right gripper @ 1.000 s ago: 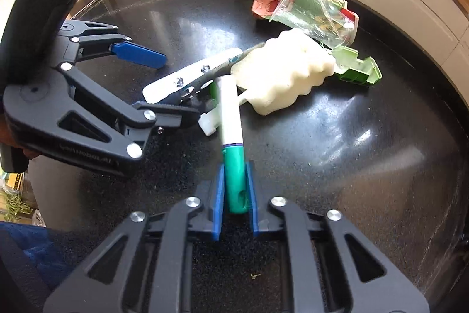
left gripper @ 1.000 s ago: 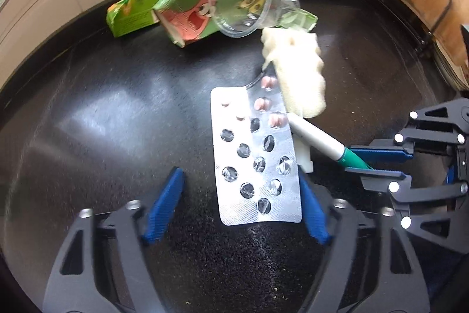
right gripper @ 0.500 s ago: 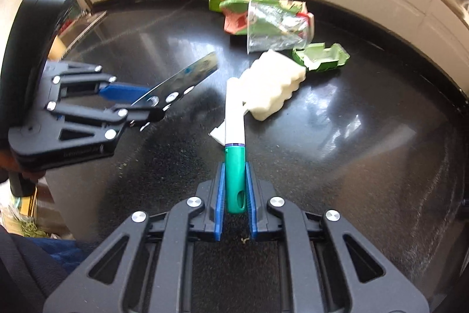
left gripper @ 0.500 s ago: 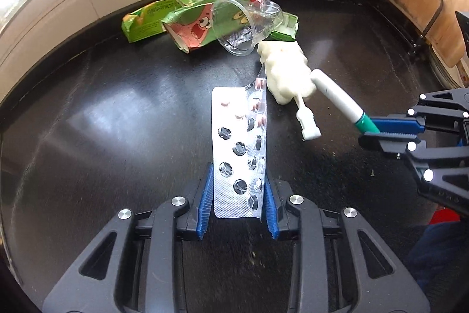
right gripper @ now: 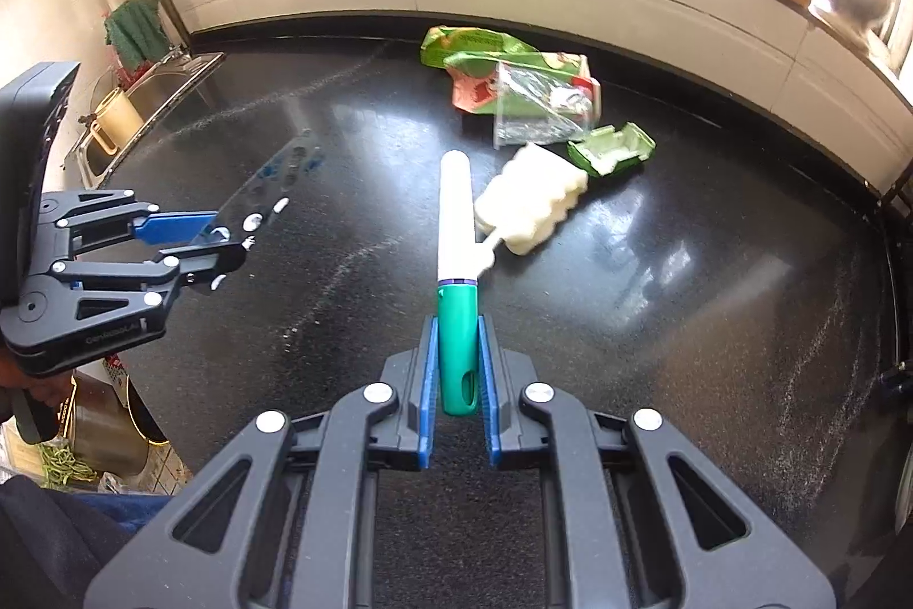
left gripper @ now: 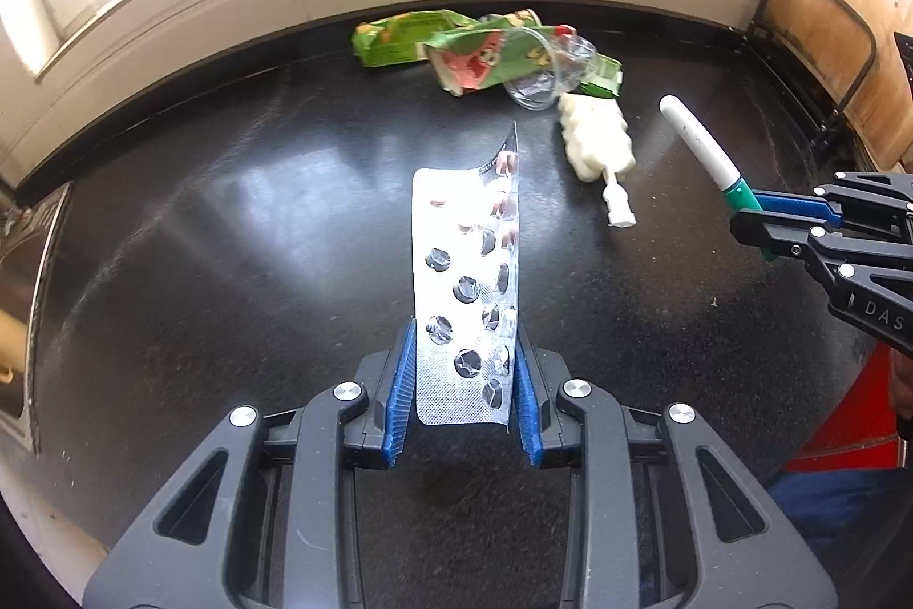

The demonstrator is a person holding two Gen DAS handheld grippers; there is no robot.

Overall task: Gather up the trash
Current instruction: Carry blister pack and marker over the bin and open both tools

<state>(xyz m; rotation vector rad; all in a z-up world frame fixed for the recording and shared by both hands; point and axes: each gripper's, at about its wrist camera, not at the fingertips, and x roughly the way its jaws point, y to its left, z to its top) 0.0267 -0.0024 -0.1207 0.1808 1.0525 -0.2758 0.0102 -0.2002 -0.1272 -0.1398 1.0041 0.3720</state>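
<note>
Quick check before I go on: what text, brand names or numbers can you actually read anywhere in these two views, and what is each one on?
"DAS", cut off by the frame edge: on the body of the right gripper.
Embossed lettering on the body of the left gripper: too small to read.
Print on the green snack wrappers: blurred, unreadable; only a red cartoon face shows.
Pill blister pack and green-capped marker: no readable text.
</note>
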